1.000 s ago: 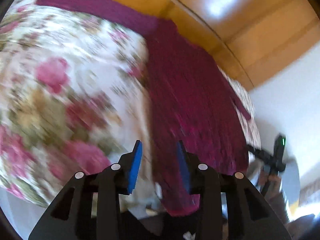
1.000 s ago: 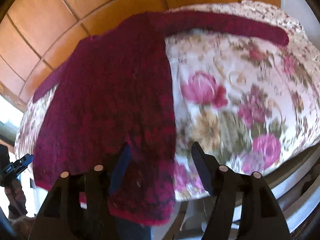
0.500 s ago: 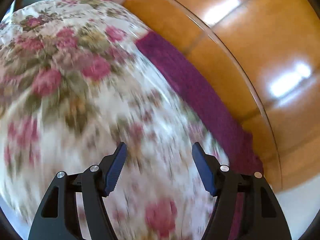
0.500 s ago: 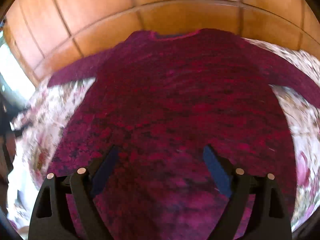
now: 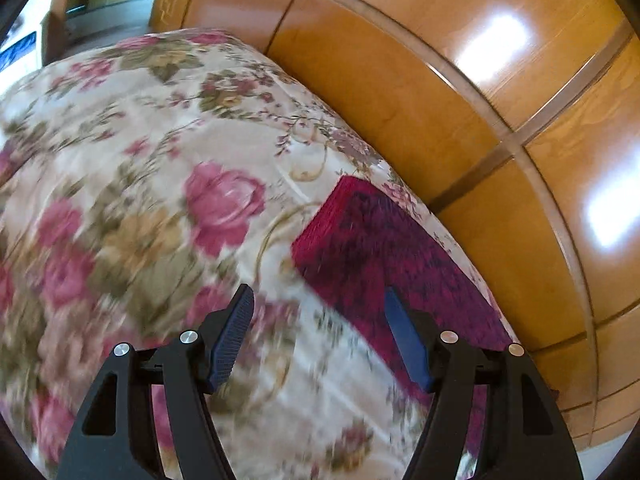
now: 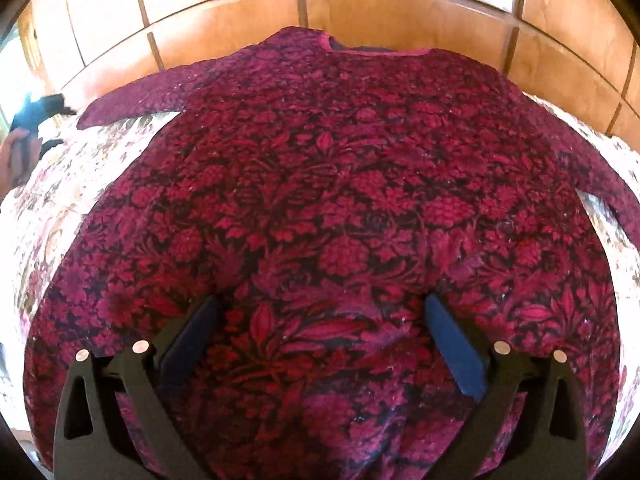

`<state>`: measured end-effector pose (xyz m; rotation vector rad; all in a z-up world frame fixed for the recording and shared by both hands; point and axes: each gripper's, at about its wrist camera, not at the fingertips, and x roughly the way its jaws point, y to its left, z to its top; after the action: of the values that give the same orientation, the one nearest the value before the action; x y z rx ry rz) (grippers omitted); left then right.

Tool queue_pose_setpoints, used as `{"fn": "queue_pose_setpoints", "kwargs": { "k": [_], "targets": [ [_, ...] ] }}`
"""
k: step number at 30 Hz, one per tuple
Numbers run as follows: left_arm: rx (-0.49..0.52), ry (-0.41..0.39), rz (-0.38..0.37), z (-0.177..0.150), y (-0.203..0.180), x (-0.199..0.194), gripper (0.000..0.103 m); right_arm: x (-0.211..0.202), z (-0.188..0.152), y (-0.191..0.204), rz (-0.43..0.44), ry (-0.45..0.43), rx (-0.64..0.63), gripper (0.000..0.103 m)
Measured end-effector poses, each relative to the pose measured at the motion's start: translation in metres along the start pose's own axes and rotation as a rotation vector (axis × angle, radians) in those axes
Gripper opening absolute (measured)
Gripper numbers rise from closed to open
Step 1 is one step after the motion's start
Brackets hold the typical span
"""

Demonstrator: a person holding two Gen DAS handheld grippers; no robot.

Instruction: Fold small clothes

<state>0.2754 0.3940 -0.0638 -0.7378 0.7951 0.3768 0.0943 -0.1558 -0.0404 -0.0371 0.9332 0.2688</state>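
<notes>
Sweater (image 6: 340, 208), crimson knit with a dark floral pattern, one item. Lies flat and spread on the floral bedspread (image 5: 132, 184), neckline toward the wooden headboard panels (image 6: 240, 20), both sleeves stretched out to the sides. Unfolded; no fold begun, by the look of it.

Left sleeve cuff (image 5: 360, 232): the sweater's far left end, resting on the bedspread close to the headboard-side edge.

Left tongs (image 5: 318, 340): jaws partly apart, nothing between them. Angled downward, hovering above the bedspread with the cuff just ahead and toward the right-hand finger; not touching the sweater. View is motion-blurred.

Right tongs (image 6: 322, 340): jaws opening and very wide, empty. Pitched down over the lower middle of the sweater's body, hem side, fingers above the knit with no pinch.

Hand (image 6: 16, 152): partly visible beyond the sweater's left sleeve, gripping the other tool.

Risks, as judged:
- The cuff sits off-centre to the left tongs; closing there could catch only its corner, or pinch bedspread along with knit and drag the cover.
- The right tongs, centred on the body rather than an edge, could bunch a ridge of fabric and spoil the flat lay.
- The sleeve near the bed edge could slip off if tugged sideways.
</notes>
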Motion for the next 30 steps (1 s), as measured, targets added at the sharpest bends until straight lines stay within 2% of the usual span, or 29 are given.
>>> {"fn": "queue_pose_setpoints", "kwargs": {
  "k": [1,3,4,5,6,7,8,12,15,17,20,22,23,24,25,26,28,30],
  "targets": [
    [0.000,0.008,0.008,0.005,0.000,0.009,0.066,0.000,0.000,0.000,-0.002,-0.003,0.000,0.101],
    [0.004,0.021,0.006,0.011,0.001,0.019,0.057,-0.001,-0.002,0.001,-0.012,-0.010,-0.005,0.101],
    [0.009,0.043,0.004,0.013,0.002,0.025,0.037,-0.001,-0.002,0.001,-0.014,-0.014,-0.005,0.101],
    [0.009,0.053,-0.002,0.012,0.003,0.026,0.025,0.001,-0.001,0.001,-0.015,-0.014,-0.005,0.101],
    [0.004,0.039,-0.015,0.010,0.006,0.024,0.022,0.001,-0.001,0.001,-0.015,-0.013,-0.006,0.101],
    [0.008,0.024,-0.023,0.009,0.007,0.020,0.013,0.001,-0.001,0.001,-0.014,-0.012,-0.006,0.101],
    [0.016,0.001,-0.033,0.006,0.009,0.011,0.011,0.000,-0.002,0.001,-0.016,-0.011,-0.007,0.101],
    [0.019,-0.073,-0.046,-0.010,0.026,-0.031,0.009,0.002,0.000,0.003,-0.025,-0.012,-0.011,0.101],
    [0.003,-0.097,-0.012,-0.020,0.048,-0.050,0.009,0.001,-0.001,0.002,-0.029,-0.023,-0.008,0.101],
    [0.004,-0.078,0.031,-0.029,0.061,-0.051,0.009,0.002,-0.002,0.002,-0.030,-0.033,-0.007,0.101],
    [0.034,-0.024,0.119,-0.038,0.059,-0.033,0.010,0.001,-0.003,0.002,-0.031,-0.044,-0.005,0.101],
    [0.037,-0.042,0.184,-0.040,0.048,-0.034,0.014,0.001,-0.003,0.002,-0.032,-0.047,-0.005,0.101],
    [0.027,-0.053,0.183,-0.041,0.042,-0.039,0.015,0.000,-0.004,0.002,-0.033,-0.050,-0.005,0.101],
    [0.024,-0.063,0.171,-0.042,0.034,-0.045,0.021,0.000,-0.004,0.002,-0.032,-0.053,-0.005,0.101],
    [0.024,-0.089,0.151,-0.049,0.023,-0.056,0.038,-0.001,-0.004,0.002,-0.032,-0.057,-0.003,0.101],
    [0.031,-0.113,0.127,-0.055,0.009,-0.065,0.050,-0.001,-0.005,0.002,-0.032,-0.058,-0.002,0.101],
    [0.078,-0.130,0.060,-0.072,-0.016,-0.077,0.051,-0.003,-0.004,0.002,-0.028,-0.058,-0.001,0.101],
    [0.151,-0.113,0.005,-0.099,-0.045,-0.087,0.051,-0.008,-0.001,-0.002,-0.008,-0.044,0.004,0.101]
  ]
}}
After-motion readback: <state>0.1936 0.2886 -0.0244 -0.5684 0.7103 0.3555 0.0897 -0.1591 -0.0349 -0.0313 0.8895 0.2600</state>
